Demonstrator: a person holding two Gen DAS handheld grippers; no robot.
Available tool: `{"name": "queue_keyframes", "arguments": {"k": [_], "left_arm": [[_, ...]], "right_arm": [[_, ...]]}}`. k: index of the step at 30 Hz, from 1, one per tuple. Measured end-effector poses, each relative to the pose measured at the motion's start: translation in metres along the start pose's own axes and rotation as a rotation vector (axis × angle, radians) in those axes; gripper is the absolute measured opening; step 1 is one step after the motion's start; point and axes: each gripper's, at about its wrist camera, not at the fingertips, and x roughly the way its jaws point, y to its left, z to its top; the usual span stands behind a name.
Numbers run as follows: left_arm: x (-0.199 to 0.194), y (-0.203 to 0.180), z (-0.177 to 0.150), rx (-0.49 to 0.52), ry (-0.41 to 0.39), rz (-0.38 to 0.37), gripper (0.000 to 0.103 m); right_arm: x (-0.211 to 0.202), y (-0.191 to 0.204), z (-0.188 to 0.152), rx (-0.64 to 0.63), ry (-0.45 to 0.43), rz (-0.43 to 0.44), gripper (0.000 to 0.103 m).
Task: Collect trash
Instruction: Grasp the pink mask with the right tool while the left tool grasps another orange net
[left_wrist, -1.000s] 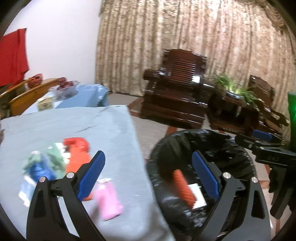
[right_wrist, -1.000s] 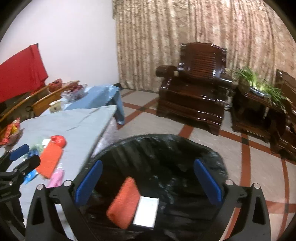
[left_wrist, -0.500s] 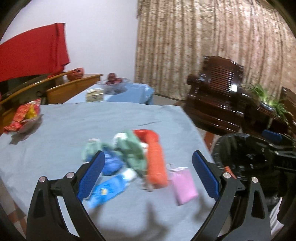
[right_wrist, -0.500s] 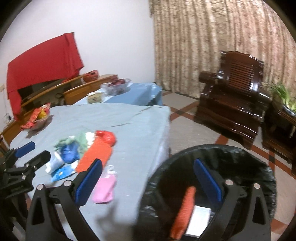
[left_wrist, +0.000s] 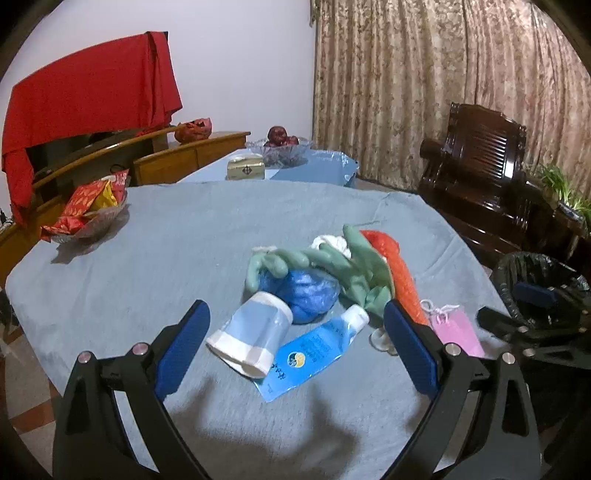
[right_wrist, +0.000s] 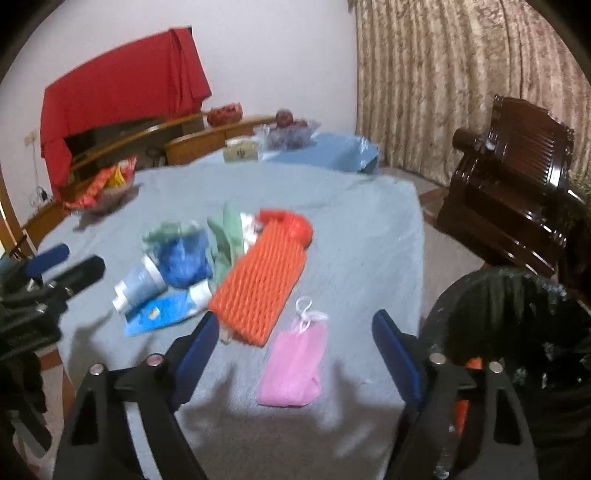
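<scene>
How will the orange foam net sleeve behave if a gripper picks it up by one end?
The orange foam net sleeve looks like open mesh, so it is probably very light and would likely sag. It lies flat over other trash, so lifting it may disturb the blue tube beside it.

On the counter a heap of trash lies near the right edge: a cup and a tube at the front, a crumpled bag and gloves behind them. A foam net lies to the heap's right, with a pouch in front of it. The bin stands on the floor right of the counter, and a snack bowl sits at the counter's far left.
</scene>
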Motion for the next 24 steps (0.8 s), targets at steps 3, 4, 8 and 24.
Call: {"name": "queue_keyframes", "arguments": {"k": [3,4,8,24], "left_arm": [[0.01,0.0,-0.006,0.003,0.018,-0.008,0.092],[0.013,0.0,-0.007,0.004,0.025,-0.013,0.092],[0.026,-0.005,-0.015,0.007,0.055,-0.027,0.092],[0.049,-0.015,-0.031,0.015,0.113,-0.052,0.092]], "right_arm": [[0.015,0.001,-0.007,-0.005,0.035,-0.011,0.077],[0.02,0.0,-0.01,-0.011,0.047,-0.018,0.076],[0.033,-0.005,-0.018,-0.011,0.087,-0.025,0.07],[0.057,-0.001,-0.029,-0.049,0.181,0.008,0.016]]}}
